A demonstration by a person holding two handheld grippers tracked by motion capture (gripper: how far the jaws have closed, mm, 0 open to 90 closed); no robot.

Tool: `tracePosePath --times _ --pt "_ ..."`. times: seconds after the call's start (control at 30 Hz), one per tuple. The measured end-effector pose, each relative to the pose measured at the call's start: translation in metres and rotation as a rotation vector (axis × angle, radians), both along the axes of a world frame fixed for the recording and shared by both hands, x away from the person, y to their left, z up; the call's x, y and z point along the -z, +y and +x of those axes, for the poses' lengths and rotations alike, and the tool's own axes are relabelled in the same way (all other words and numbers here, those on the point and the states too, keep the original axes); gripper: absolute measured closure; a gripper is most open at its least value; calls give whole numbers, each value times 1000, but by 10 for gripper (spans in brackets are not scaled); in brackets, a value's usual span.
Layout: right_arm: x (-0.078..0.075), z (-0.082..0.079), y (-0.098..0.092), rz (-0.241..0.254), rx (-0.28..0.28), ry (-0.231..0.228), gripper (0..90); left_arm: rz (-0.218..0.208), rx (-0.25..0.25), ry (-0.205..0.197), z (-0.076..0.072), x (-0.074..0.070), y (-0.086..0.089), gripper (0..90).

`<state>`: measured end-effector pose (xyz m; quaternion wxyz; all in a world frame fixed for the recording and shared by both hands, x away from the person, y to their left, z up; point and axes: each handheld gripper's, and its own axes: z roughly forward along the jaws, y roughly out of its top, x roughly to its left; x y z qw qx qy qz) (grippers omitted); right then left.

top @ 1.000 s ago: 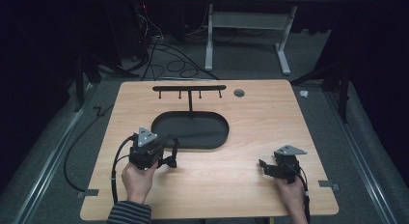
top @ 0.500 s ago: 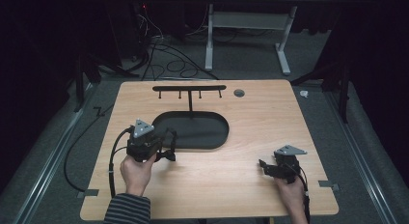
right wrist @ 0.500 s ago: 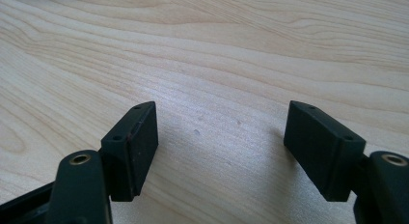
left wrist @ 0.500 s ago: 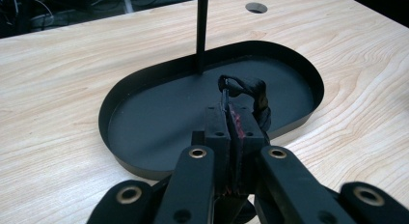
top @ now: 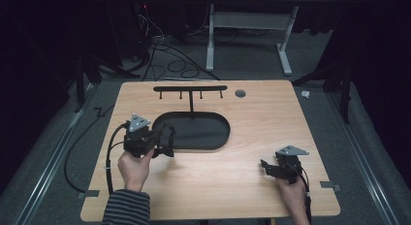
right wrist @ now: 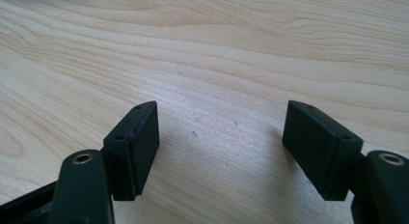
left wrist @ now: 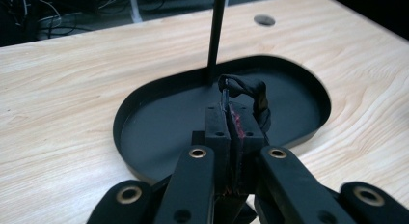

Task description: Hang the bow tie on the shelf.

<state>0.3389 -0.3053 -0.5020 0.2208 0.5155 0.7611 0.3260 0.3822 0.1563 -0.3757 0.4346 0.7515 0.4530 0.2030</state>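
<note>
The small black looped cord (left wrist: 251, 91) is pinched in the left claw (left wrist: 230, 119), jaws clamped tight on it, loop curling up past the tips over the black oval tray (top: 213, 137). The left hand (top: 134, 168) holds that claw at the tray's left end. The right claw (right wrist: 219, 137) sits spread wide apart, empty, low over the light wood counter (top: 252, 186) near its right front corner.

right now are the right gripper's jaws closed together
No, in the right gripper view the right gripper has its two black jaws standing wide apart, with bare wooden table showing between them.
</note>
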Motion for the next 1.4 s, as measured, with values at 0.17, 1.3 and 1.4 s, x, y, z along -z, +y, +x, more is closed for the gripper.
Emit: tracePosePath --times 0.17,1.3,1.4 --pt "0 0 2 -9 -7 0 302 -12 -16 -17 5 -7 5 874" --pt "0 0 2 -9 -12 3 289 -19 -73 -45 46 -36 4 874" --pt "0 0 2 -10 -13 2 289 -6 -82 -49 51 -37 3 874"
